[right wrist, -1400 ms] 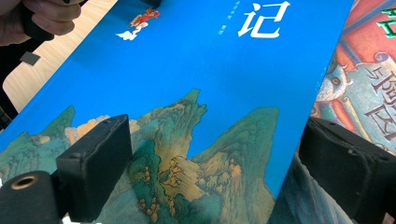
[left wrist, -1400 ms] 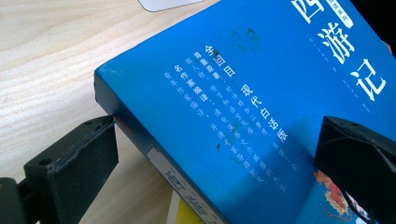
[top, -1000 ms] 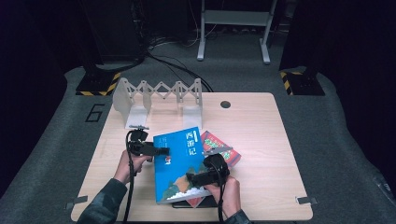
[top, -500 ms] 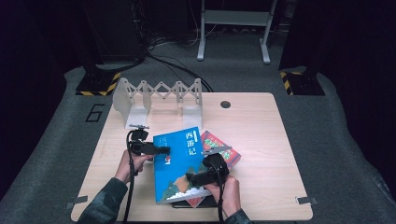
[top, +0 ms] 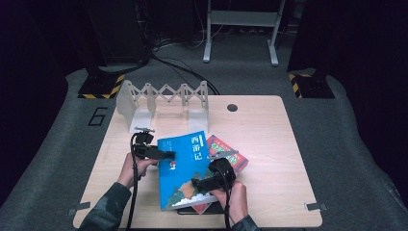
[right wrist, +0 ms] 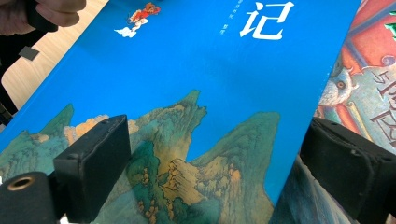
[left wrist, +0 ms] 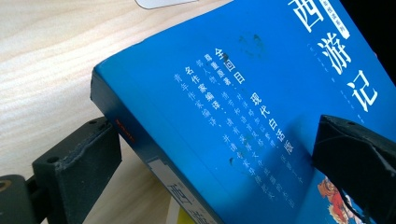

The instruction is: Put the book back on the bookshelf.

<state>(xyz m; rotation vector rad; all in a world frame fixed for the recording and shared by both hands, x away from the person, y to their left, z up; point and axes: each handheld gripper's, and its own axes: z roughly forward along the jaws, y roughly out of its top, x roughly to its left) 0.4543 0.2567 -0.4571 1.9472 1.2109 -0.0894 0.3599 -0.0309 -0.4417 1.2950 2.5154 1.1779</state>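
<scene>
Grippers frame a large blue paperback book (top: 185, 168) with white Chinese title lettering, lying tilted atop a red illustrated book (top: 230, 153) on the pale wooden desk (top: 269, 144). At its near edge the right gripper (top: 198, 185) spreads wide over the cover's painted mountains; farther along, the left gripper (top: 169, 155) straddles the spine edge, one jaw beneath and one on the cover. Beyond stands a white accordion-style metal book rack (top: 163, 98).

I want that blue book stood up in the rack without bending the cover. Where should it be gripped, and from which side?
Probably the spine edge of the blue book, from the person's left. The left gripper already has one jaw under the spine and one on the cover; that thick bound edge is raised off the table, so a jaw fits beneath. The right gripper straddles the near end, over the red book.
</scene>
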